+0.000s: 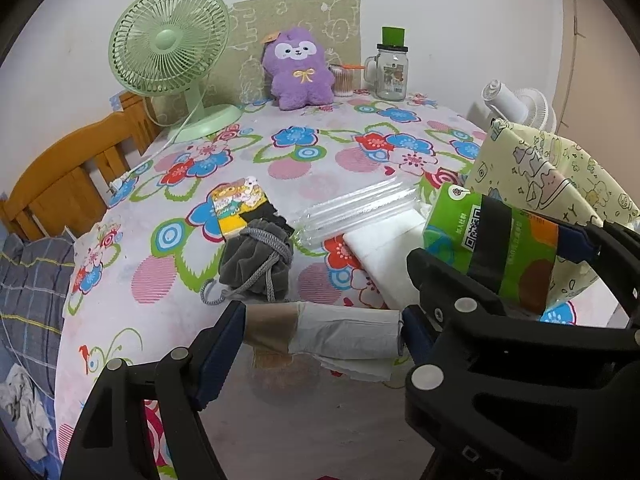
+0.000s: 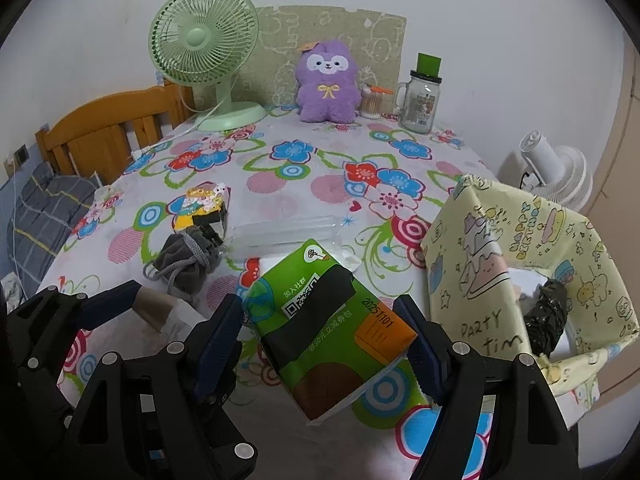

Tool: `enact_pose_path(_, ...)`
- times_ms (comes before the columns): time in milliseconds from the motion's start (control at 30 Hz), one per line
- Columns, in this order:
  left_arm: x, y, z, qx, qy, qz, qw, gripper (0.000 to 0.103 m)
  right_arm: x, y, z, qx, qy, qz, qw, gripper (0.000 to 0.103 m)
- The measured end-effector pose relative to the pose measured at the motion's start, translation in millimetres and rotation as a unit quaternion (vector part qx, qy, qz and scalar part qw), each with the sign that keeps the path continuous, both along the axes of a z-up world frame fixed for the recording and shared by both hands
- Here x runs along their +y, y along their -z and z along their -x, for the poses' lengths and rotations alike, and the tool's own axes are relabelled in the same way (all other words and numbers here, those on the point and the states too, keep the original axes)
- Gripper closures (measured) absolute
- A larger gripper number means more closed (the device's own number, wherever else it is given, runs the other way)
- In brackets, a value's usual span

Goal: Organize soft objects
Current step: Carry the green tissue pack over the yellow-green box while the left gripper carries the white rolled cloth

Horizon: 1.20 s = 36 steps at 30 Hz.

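**A:** Where's the tissue pack?

**B:** I've got the green tissue pack [image 2: 332,332] clamped between the fingers of my right gripper [image 2: 326,334], held above the near right part of the table [image 2: 280,184], just left of the yellow fabric box [image 2: 480,280]. My left gripper [image 1: 322,330] is closed on a roll of beige and grey cloth [image 1: 324,330], near edge, middle.

**A:** How far along are we?

**B:** Partway, I'd judge. The box already holds something dark and wrapped [image 2: 546,320] with something white beneath it (I can't tell what either is). The two things I'm carrying aren't in yet.

**A:** What's left out?

**B:** On the table, left of centre: a grey drawstring pouch [image 1: 254,264], carded socks [image 1: 236,208] touching it on the far side, a clear plastic sleeve [image 1: 356,212] and a white folded pad [image 1: 384,252] to the right. The purple plush [image 1: 300,68] sits at the far edge, between the green fan [image 1: 172,48] and the glass jar [image 1: 390,68].
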<state>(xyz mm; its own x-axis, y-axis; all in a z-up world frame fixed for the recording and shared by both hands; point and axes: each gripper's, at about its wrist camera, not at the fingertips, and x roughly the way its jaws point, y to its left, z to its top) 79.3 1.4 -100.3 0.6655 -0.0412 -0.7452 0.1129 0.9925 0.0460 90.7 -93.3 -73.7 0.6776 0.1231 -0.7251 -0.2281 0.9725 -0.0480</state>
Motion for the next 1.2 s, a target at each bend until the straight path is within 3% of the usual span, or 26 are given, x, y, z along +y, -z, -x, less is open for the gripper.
enact_pose_path(1200, -62, -81, 3, -0.078, 0.044, -0.003, 0.9960, 0.022, -69, -82, 5, -0.064, 0.042, -0.013, 0.997, 0.024)
